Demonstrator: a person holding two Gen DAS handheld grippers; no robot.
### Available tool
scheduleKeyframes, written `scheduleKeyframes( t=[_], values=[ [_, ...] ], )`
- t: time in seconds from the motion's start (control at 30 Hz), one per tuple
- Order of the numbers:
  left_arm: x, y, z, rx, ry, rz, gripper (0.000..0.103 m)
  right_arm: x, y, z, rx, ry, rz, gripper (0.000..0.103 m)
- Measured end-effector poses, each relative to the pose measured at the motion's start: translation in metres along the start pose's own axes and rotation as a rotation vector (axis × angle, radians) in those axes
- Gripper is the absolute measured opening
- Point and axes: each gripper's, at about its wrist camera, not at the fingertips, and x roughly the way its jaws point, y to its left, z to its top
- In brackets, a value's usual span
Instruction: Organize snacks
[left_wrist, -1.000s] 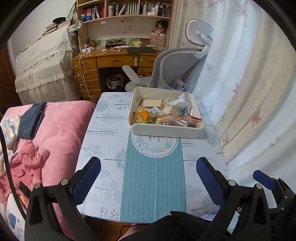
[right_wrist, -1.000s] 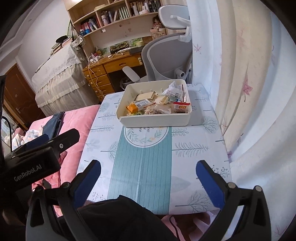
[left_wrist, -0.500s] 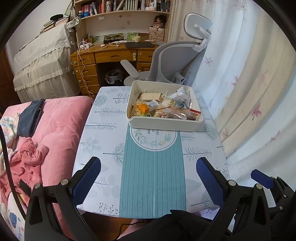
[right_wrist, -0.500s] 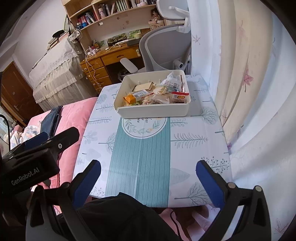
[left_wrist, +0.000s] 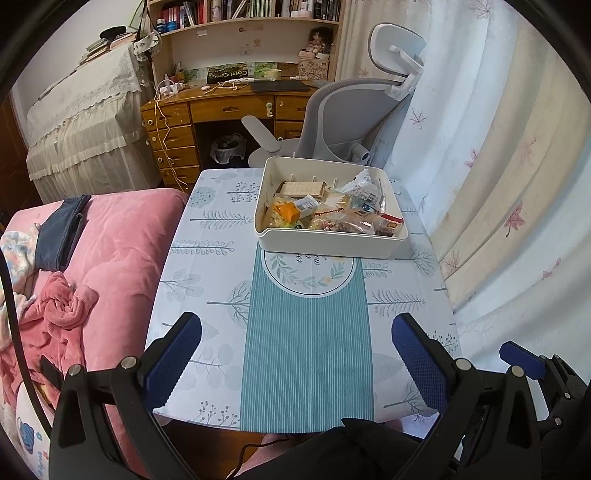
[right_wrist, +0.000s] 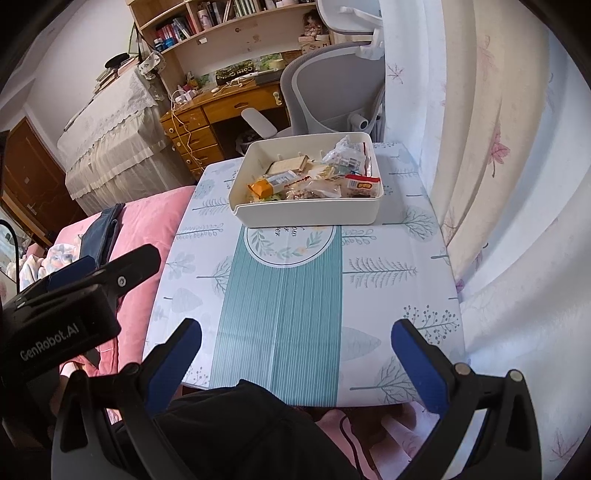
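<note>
white bin (left_wrist: 325, 243), heaped snack packets (left_wrist: 332, 210), table's far end

"GenRobot.AI" stood in white letters on the black left gripper (right_wrist: 70, 306) body. A dark box (left_wrist: 227, 75) on the desk (left_wrist: 229, 99) read roughly "Cott Coffee". Tablecloth (right_wrist: 291, 243) lettering was half hidden and illegible.

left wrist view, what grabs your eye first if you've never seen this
A white tray heaped with snack packets sits at the far end of the leaf-print table. Nearer, the left claw hangs open and empty over the teal stripe. A pink bed flanks the table's left.
</note>
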Motion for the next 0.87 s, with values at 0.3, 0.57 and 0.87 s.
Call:
scheduleKeyframes(
  t=[0.3, 0.57, 0.87],
  values=[
    [-0.0011, 0.0014, 0.0017, 0.002, -0.001, 0.003, 0.102, -0.0003, 0.0013, 0.0007, 0.003, 0.004, 0.000, 0.103],
    [-0.0022, 0.0039, 0.0017, 0.005, 0.001, 0.005, 0.102, 0.0010, 0.0006, 0.0024, 0.005, 0.007, 0.002, 0.103],
    [-0.0013, 0.0005, 0.0033, 0.003, -0.001, 0.006, 0.102, 0.0022, -0.0001, 0.0031, 0.009, 0.012, 0.005, 0.103]
  ],
)
